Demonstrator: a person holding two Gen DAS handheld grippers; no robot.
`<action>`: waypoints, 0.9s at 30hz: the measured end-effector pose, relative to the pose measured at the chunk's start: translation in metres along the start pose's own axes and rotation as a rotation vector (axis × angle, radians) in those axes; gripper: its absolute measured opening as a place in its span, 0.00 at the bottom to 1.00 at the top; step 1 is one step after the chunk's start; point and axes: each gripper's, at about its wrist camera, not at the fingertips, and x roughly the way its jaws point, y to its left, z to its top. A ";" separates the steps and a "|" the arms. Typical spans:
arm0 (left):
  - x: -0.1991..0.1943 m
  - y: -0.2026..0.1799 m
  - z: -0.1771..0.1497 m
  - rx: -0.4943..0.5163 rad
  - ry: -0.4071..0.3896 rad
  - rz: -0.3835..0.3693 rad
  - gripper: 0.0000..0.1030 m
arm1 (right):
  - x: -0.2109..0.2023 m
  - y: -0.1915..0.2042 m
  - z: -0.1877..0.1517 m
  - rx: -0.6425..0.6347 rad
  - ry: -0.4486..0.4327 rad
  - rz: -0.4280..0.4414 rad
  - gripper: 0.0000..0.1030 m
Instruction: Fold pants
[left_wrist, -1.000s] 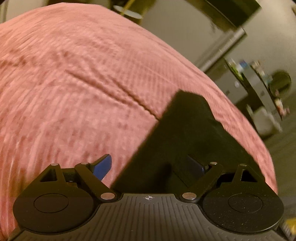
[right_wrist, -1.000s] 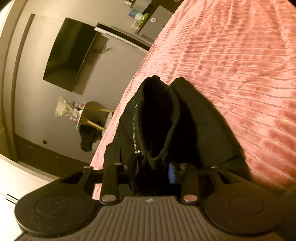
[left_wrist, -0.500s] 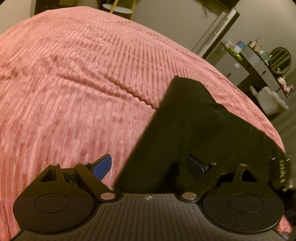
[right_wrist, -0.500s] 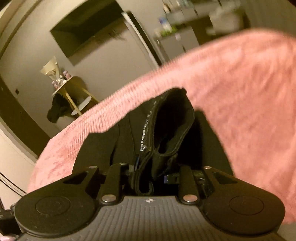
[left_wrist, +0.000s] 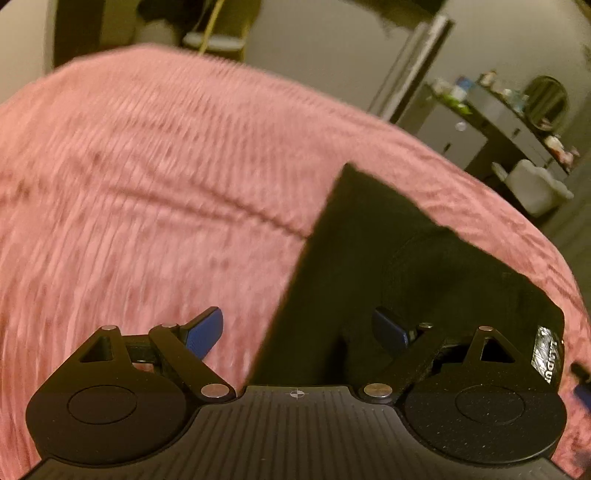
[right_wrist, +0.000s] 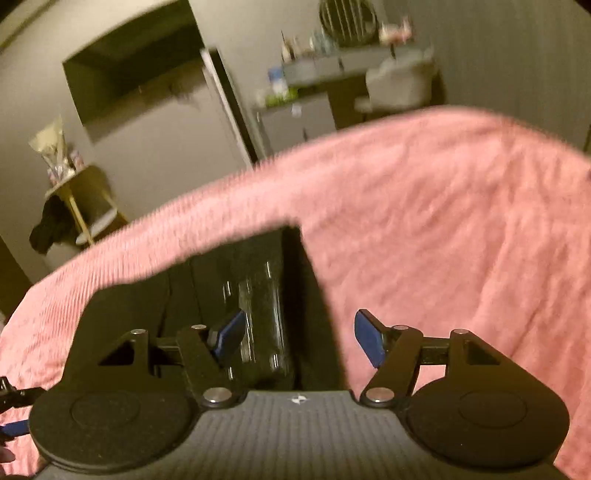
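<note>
Black pants (left_wrist: 388, 266) lie folded flat on a pink ribbed bedspread (left_wrist: 147, 184), near the bed's edge. Left gripper (left_wrist: 295, 330) spread wide, holding nothing; its left finger over bedspread, right finger (left_wrist: 389, 328) over dark cloth, contact unclear. Right gripper (right_wrist: 299, 338) also wide, empty, above the pants (right_wrist: 258, 295); shiny strip on the fabric blurred. Both views motion-smeared. White label (left_wrist: 546, 354) at the pants' right edge unreadable. Background dresser (right_wrist: 306, 107) fuzzy.

Pink ribbed bedspread (right_wrist: 443, 229), wall-mounted TV (right_wrist: 136, 81), cluttered dresser (left_wrist: 491, 122), round side table (right_wrist: 88, 206), dim warm light
</note>
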 end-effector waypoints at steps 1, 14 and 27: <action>0.000 -0.009 0.000 0.025 -0.018 -0.008 0.92 | 0.002 0.006 0.006 -0.032 -0.005 0.024 0.56; 0.093 -0.138 0.024 0.350 -0.008 0.041 0.95 | 0.123 0.054 -0.002 -0.407 0.158 -0.086 0.27; 0.114 -0.150 0.010 0.477 0.028 0.097 1.00 | 0.120 -0.010 -0.010 -0.014 0.157 -0.026 0.71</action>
